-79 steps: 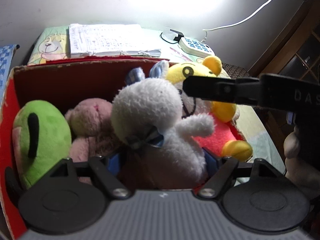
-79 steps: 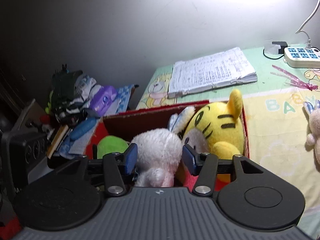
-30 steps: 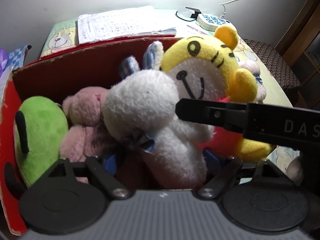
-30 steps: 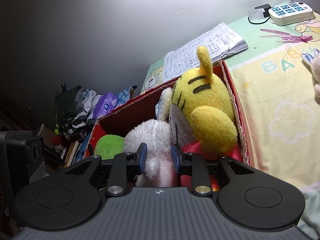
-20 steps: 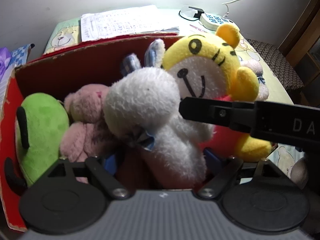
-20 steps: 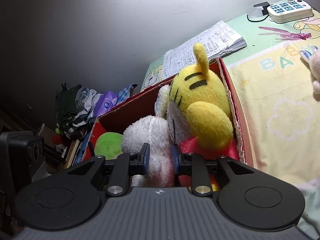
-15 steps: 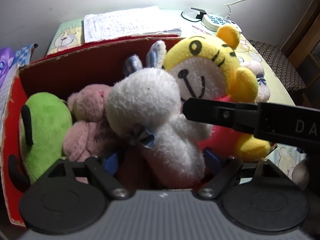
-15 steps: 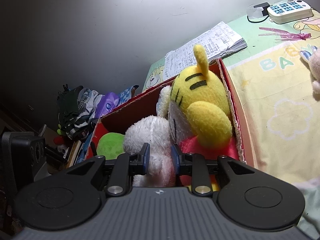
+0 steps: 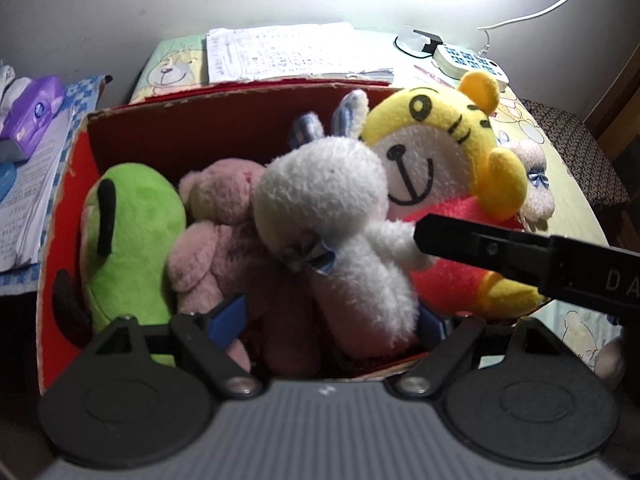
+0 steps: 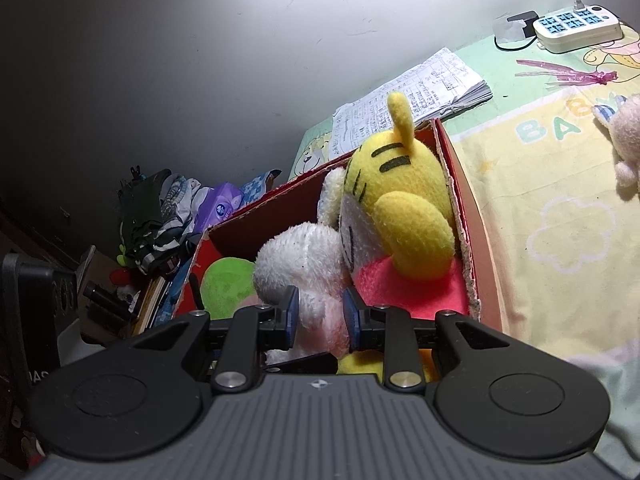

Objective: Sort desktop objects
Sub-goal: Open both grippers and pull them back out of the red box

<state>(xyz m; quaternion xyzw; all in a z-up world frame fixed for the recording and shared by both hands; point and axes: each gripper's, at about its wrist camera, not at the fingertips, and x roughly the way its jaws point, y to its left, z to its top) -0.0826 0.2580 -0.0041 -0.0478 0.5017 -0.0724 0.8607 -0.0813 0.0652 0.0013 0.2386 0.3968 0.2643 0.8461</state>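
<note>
Red cardboard box (image 9: 76,168) sits on the worktop (image 10: 560,184), packed with plush toys: green one (image 9: 132,236) at the left end, pink bear (image 9: 224,232) next to it, white rabbit (image 9: 340,216) in the middle, yellow tiger (image 9: 444,148) at the right end against the box wall.

Right gripper (image 10: 318,318): jaws nearly together, blue pads clamped on the white rabbit's arm (in the left wrist view its black finger comes in from the right and ends at that arm). The rabbit is in the box, leaning against the tiger's face.

Left gripper (image 9: 332,320): jaws apart, one pad beside the pink bear, the other at the rabbit's right flank. The rabbit's lower body and part of the bear sit between them; can't tell if either pad actually presses on the plush.

Outside the box: a stack of written paper (image 9: 288,54) just behind it, a power strip (image 10: 578,28) further back by the wall, a pink ribbon scrap (image 10: 560,72) near the strip. One more small pale plush (image 10: 628,140) lies on the worktop to the right of the box, apart from it. A purple tissue pack (image 9: 32,112) sits off the left side on a pile of clutter.
</note>
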